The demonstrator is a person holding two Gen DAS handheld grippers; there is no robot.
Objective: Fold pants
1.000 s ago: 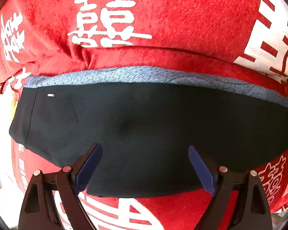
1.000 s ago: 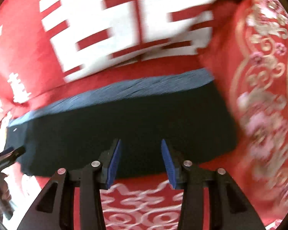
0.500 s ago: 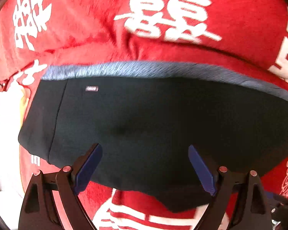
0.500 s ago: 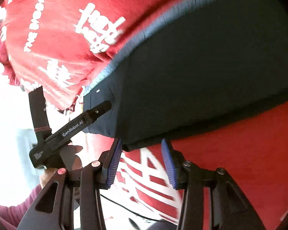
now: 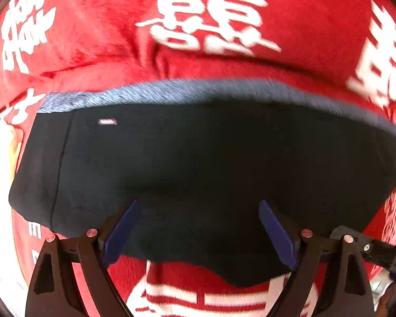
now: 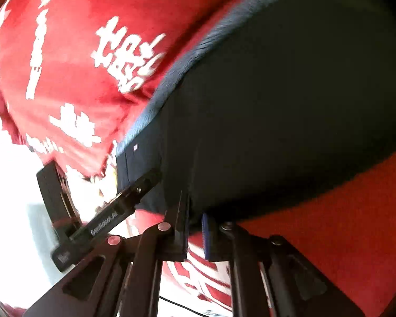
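The dark pants point(image 5: 203, 169) lie folded across a red cloth point(image 5: 97, 26) printed with large white characters. In the left wrist view they fill the middle of the frame as a wide dark band, with a grey-blue waistband point(image 5: 171, 92) running along their upper edge and a small white tag point(image 5: 107, 122) near the upper left corner of the fabric. The left gripper point(image 5: 198, 235) hangs over the lower edge of the pants with its jaws spread wide, one blue pad point(image 5: 121, 229) at lower left and the other at lower right, and nothing caught between them. At the lower right edge of that frame a black part of the other tool pokes in.

In the right wrist view the pants point(image 6: 290, 105) take up the upper right of the frame, the waistband slanting up along their left side. The right gripper point(image 6: 195, 233) sits at the lower centre, at the near edge of the fabric; its jaws have just been closing and now stand clenched on a fold of the pants' edge, the dark cloth pinched between them. To the lower left, the black body of the left gripper reaches toward the left end of the pants, with bright white glare behind it
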